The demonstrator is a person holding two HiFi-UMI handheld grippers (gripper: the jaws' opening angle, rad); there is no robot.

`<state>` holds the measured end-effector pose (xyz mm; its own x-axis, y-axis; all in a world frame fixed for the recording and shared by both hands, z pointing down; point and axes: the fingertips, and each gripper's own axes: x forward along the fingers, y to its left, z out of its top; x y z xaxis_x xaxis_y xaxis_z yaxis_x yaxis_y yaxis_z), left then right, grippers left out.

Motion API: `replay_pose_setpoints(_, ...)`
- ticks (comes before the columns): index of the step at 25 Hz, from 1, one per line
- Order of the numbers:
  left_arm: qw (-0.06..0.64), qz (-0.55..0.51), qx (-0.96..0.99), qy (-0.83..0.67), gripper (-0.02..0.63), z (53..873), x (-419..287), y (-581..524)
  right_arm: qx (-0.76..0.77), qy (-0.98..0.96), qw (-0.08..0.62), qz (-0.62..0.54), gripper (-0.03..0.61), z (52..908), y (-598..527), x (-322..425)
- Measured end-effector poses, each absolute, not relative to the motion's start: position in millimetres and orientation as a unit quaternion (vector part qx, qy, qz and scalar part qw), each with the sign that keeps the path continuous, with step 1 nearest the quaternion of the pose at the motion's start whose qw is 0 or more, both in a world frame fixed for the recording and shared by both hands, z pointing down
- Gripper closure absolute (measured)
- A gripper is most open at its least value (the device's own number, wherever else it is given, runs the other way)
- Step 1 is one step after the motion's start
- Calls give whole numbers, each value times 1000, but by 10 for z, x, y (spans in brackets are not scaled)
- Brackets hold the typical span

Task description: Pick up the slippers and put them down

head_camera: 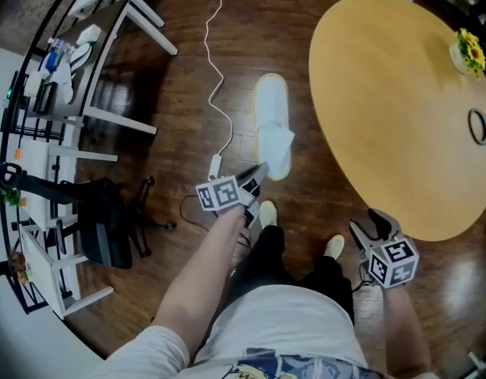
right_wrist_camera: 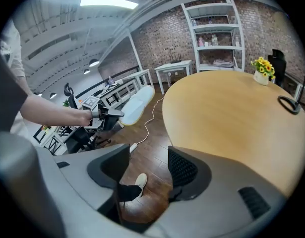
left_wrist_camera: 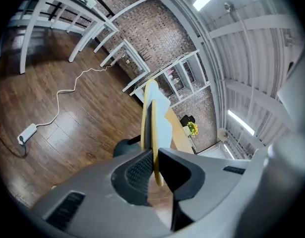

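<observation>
One white slipper (head_camera: 273,125) hangs pinched by its sole in the left claw (head_camera: 257,174), above the floor (head_camera: 179,61) beside the round counter (head_camera: 385,109). Right claw (head_camera: 373,226) spread, empty. Best lowered level, sole down, before letting go.

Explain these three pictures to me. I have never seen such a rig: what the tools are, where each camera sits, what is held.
No robot here: a person stands on a wood floor and holds a two-jaw hand tool in each hand. The top-down picture comes from a camera on the person's head. The other two come from cameras riding on each tool, looking along its jaws. The left gripper is clamped on the sole edge of a white slipper, held off the floor. The right gripper is open and empty; between its jaws you see only floor and the person's shoe. Beside the person is a round wooden table with yellow flowers on it.
</observation>
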<state>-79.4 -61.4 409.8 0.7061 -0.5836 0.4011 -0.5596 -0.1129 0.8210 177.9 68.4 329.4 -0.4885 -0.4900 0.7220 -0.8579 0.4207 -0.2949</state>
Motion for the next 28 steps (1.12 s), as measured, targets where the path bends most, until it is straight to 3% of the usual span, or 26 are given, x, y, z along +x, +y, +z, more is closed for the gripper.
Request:
replay_pose_setpoints(6,558,25,741,-373,586,5336,-1352,-1211,381,-787,311,372,314,4277,177,691)
replay_pose_setpoints(13,570,48,726,-381,586,7397,-1795,-1530,325,-788,346,392,322,6561,-744,-304)
replay_pose_setpoints(21,615,46,675,-405,584,10233,-2088,-1589,327,-766,382,401,339,9160,-1469,-486)
replay_pose_setpoints(23,619,63,670,-406,585,10780,-2139,-1591,324,-766,390,395,311,9551,-1549,-523)
replay_pose_setpoints(28,617,125,635,-447,580,11816,-2437,-1401,304,-770,402,392,311,10174,-1492,-643)
